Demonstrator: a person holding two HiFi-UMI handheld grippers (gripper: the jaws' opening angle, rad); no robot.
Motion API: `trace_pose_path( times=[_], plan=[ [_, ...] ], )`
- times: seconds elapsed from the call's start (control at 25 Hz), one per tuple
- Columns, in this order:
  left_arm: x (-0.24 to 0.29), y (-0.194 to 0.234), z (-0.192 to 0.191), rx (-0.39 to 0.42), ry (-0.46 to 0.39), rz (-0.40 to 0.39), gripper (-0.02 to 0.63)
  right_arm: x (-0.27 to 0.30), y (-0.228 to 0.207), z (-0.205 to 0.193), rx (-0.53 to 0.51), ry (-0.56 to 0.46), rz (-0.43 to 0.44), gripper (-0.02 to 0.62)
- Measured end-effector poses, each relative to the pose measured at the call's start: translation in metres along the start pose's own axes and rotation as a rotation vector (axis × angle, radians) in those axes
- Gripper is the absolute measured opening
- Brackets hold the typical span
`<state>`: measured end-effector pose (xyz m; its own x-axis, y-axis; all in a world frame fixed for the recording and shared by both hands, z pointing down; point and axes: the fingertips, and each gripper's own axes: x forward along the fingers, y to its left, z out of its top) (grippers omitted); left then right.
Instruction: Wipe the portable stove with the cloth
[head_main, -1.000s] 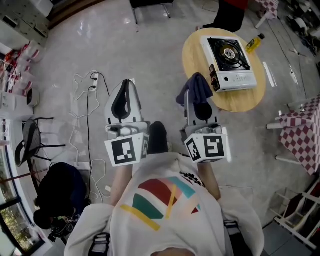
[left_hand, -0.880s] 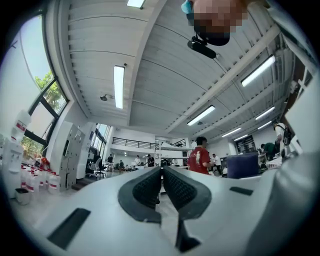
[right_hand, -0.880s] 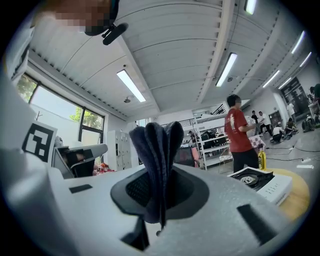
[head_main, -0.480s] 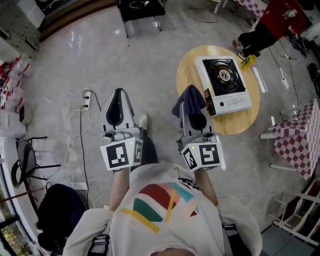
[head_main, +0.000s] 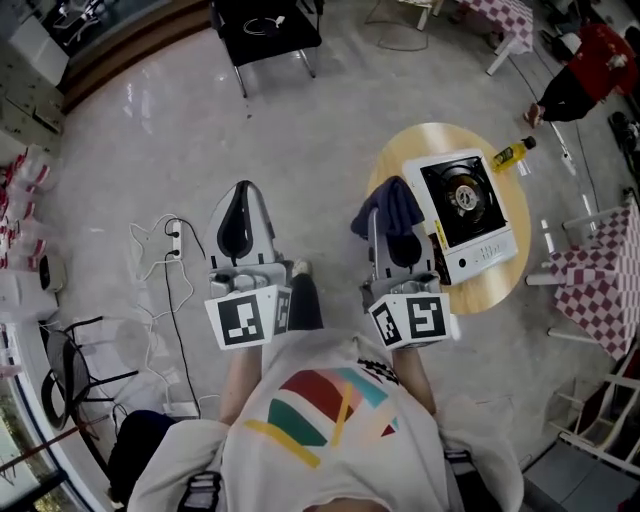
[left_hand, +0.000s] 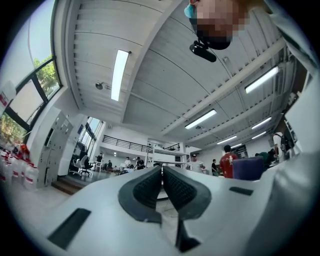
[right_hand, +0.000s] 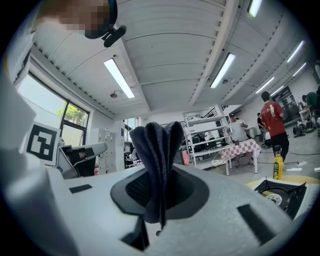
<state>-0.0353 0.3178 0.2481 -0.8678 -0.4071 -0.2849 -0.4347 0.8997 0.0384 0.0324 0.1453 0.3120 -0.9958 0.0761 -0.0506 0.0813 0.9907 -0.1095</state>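
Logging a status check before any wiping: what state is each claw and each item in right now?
left claw: shut, empty.
right claw: shut on the cloth.
cloth: bunched, sticking up from between the jaws.
portable stove: flat on the round table, untouched, no flame visible.
yellow bottle: standing upright.

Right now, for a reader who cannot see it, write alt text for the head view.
From above, the right hand-held gripper clamps a dark blue cloth near a portable stove on a round wooden table. The left hand-held gripper is shut and empty over the grey floor; a yellow bottle sits beyond the stove.
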Motion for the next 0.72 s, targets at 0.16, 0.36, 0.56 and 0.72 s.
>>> trace_pose_path(
  times=[0.16, 0.36, 0.56, 0.72],
  plan=[
    [0.070, 0.015, -0.009, 0.000, -0.011, -0.100, 0.012, 0.061, -0.006, 0.007, -0.015, -0.016, -0.055, 0.032],
    [0.152, 0.001, -0.024, -0.060, 0.002, -0.325, 0.012, 0.108, -0.021, 0.024, -0.037, -0.056, -0.208, 0.032],
    [0.204, -0.046, -0.032, -0.104, -0.015, -0.509, 0.012, 0.114, -0.062, 0.031, -0.105, -0.027, -0.372, 0.032],
    [0.219, -0.106, -0.041, -0.170, 0.019, -0.649, 0.012, 0.084, -0.104, 0.034, -0.079, 0.006, -0.518, 0.032]
  ],
)
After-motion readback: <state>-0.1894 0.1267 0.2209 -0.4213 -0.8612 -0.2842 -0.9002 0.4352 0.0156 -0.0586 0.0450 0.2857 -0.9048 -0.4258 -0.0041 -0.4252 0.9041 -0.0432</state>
